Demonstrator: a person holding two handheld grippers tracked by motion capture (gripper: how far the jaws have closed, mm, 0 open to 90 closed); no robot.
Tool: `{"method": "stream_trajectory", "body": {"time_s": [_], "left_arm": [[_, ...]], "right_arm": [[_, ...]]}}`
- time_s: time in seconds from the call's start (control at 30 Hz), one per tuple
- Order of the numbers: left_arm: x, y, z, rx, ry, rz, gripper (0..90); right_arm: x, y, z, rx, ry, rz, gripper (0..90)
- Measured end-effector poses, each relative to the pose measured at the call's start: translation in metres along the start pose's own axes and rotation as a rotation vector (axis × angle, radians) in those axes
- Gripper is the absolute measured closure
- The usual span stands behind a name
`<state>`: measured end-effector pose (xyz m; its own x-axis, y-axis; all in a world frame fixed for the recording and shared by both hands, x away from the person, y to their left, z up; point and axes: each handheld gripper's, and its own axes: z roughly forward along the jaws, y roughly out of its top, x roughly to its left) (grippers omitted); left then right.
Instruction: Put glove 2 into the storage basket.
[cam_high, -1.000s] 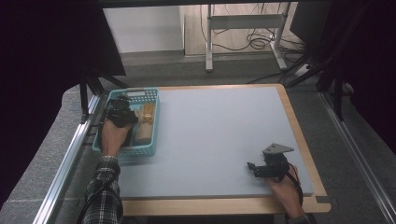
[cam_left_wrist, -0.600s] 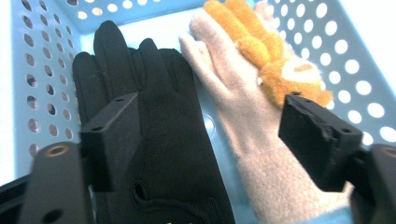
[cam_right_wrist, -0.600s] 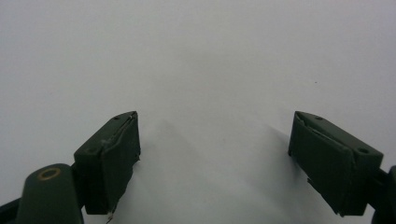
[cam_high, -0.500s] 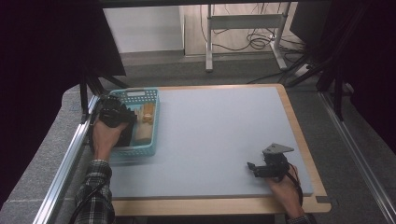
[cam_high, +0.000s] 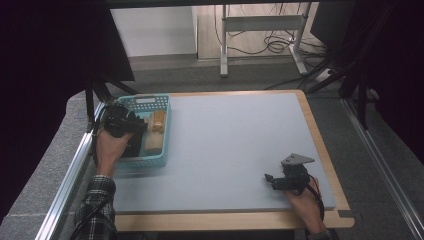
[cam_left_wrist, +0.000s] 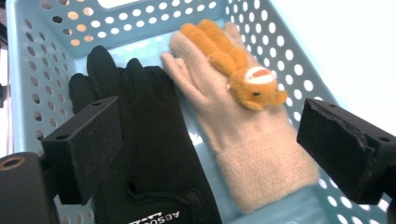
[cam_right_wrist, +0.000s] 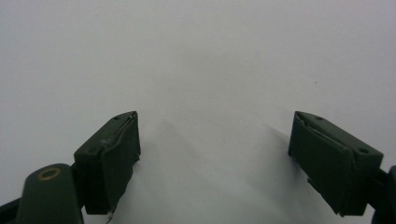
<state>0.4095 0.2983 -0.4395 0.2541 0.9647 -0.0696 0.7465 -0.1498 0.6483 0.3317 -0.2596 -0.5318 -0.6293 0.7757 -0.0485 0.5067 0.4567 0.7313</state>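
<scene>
Two soft, light gloves lie in the basket: black glove and beige glove (limp, best pinched at the cuff). The left gripper is held wide open above them.

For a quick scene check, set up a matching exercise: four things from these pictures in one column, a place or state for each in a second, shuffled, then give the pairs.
Things:
1. black glove
2. beige glove
3. left gripper
4. right gripper

Places or states:
A. open over the bare grey table top
B. bears an orange plush animal on its back
C. open above the blue basket
D. lies in the basket, printed with white letters at the cuff

Pairs: 1-D, 2-B, 3-C, 4-A
</scene>
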Motion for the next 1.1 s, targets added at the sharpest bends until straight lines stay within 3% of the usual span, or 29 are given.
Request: {"method": "stream_trajectory", "body": {"time_s": [0.57, 1.1], "left_arm": [[-0.018, -0.009, -0.015, -0.072, -0.052, 0.068, 3.5], [-0.05, -0.022, -0.015, -0.104, -0.135, 0.1, 0.8]], "right_arm": [[0.0, 0.0, 0.0, 0.0, 0.0, 0.0, 16.1], [0.0, 0.0, 0.0, 0.0, 0.0, -0.001, 16.1]]}}
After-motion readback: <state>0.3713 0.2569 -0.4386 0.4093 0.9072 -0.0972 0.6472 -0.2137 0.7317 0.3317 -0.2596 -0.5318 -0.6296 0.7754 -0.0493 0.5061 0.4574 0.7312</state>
